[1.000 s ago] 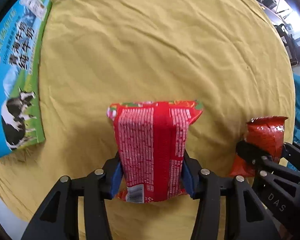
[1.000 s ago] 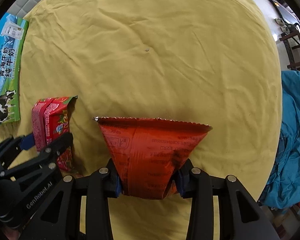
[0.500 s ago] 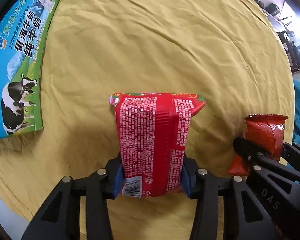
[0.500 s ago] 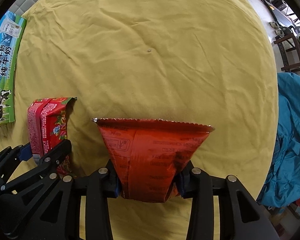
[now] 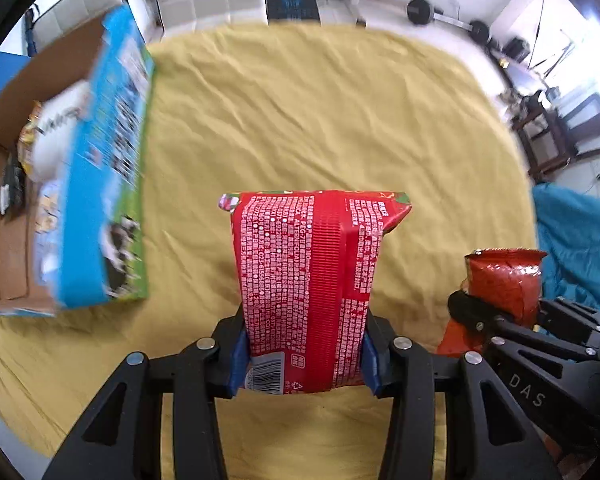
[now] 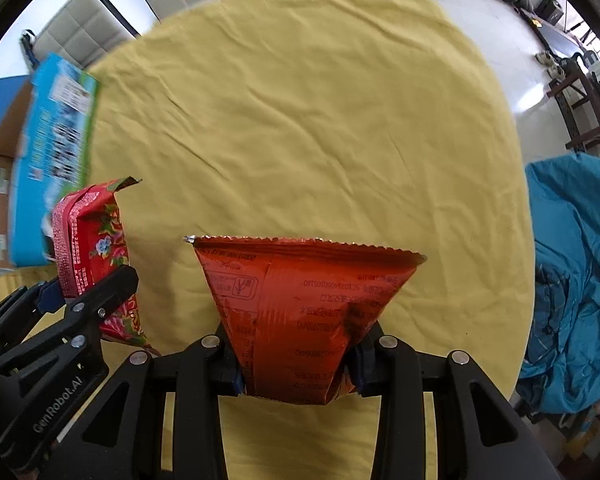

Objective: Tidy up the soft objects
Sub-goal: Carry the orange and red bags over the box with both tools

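Observation:
My left gripper (image 5: 302, 354) is shut on a red snack packet with white print (image 5: 312, 280), held upright above the yellow cloth (image 5: 320, 120). The packet also shows in the right wrist view (image 6: 94, 248), with the left gripper (image 6: 84, 292) around it. My right gripper (image 6: 296, 368) is shut on an orange-red foil bag (image 6: 304, 312), lifted above the cloth. The foil bag (image 5: 504, 284) and the right gripper (image 5: 500, 316) show at the right of the left wrist view.
An open blue milk carton box (image 5: 100, 184) holding several packets stands at the left on the cloth, also in the right wrist view (image 6: 48, 152). A blue cloth heap (image 6: 572, 272) lies off the table's right edge. Chairs (image 6: 84, 28) stand beyond the far edge.
Both grippers have risen and tilted up with their packets. The room beyond the table and the open top of the blue box have come into view.

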{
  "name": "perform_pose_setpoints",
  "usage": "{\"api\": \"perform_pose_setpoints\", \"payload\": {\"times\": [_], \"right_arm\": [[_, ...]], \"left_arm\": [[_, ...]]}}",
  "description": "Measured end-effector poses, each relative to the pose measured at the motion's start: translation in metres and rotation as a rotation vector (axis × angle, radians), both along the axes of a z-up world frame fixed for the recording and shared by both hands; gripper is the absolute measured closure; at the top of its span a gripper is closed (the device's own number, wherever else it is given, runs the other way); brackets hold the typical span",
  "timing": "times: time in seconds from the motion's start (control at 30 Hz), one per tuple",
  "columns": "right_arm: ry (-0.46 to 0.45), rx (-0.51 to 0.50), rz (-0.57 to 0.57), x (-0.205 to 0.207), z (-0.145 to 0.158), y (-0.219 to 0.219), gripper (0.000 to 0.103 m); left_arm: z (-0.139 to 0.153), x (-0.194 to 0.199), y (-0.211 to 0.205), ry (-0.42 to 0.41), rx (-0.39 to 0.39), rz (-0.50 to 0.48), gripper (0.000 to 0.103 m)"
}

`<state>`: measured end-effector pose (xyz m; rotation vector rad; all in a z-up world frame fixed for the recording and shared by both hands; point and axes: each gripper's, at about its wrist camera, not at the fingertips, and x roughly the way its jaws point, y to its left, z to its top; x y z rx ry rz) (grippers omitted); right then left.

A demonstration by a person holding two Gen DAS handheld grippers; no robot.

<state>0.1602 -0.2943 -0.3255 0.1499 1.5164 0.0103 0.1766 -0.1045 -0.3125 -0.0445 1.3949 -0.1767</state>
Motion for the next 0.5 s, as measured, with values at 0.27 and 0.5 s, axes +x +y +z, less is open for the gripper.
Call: {"api": "perform_pose_setpoints", "payload": {"times": [0.27,0.5], "right_arm": [[-0.134,0.062,0.054,0.013,0.085,0.066,0.063],[-0.191,0.101,0.110,0.031,0.129,0.153,0.063]], "left_arm": [[0.060,-0.005,0.065,-0.103,-0.088,0.081,0.062],[0.098,0.006,0.150,-0.198,-0.069,0.107,0.062]]}}
